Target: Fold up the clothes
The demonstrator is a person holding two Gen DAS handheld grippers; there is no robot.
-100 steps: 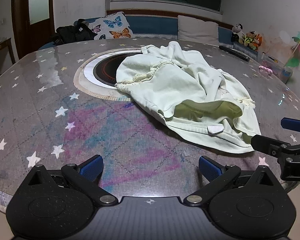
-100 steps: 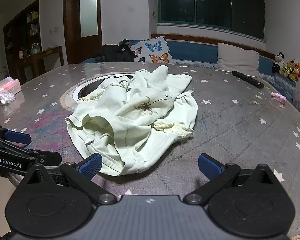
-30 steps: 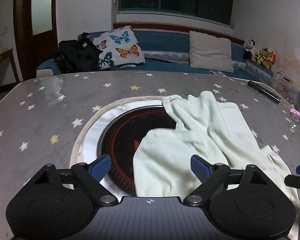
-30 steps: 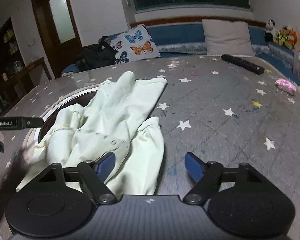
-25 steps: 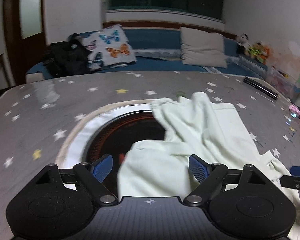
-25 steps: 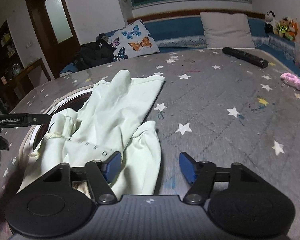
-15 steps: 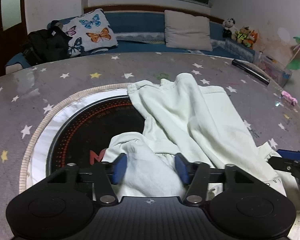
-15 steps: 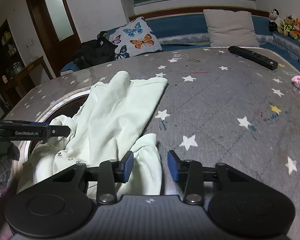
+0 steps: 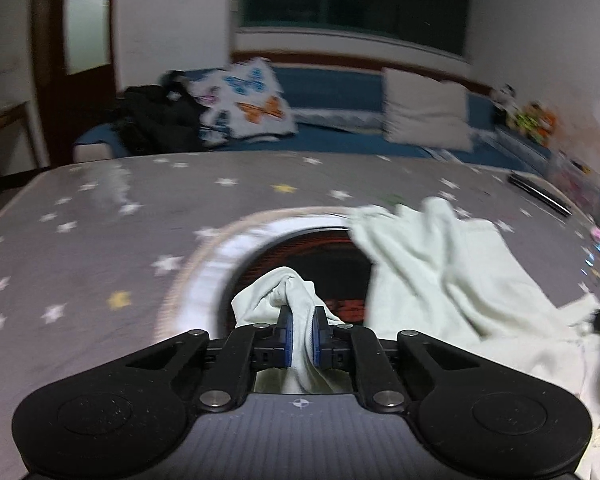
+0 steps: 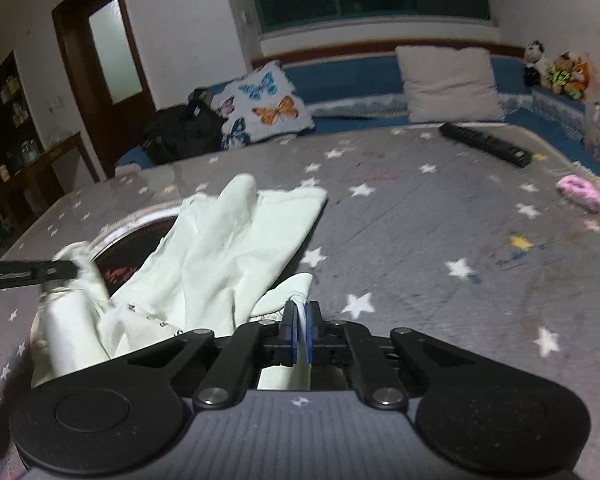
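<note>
Left wrist view: one soft, crumpled pale-green garment (image 9: 440, 276) lies on the star-patterned table (image 9: 100, 240); left gripper (image 9: 300, 334) and right gripper (image 10: 299, 334), jaws just closing, each pinch bunched fabric.

left hand-held gripper (image 9: 300, 330): pads just closed, pinching cloth | right hand-held gripper (image 10: 299, 330): just closed, pinching cloth

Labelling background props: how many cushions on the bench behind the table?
2. The butterfly cushion leans at the left beside a black bag; the plain cushion stands further right. The bag might hide another one.
</note>
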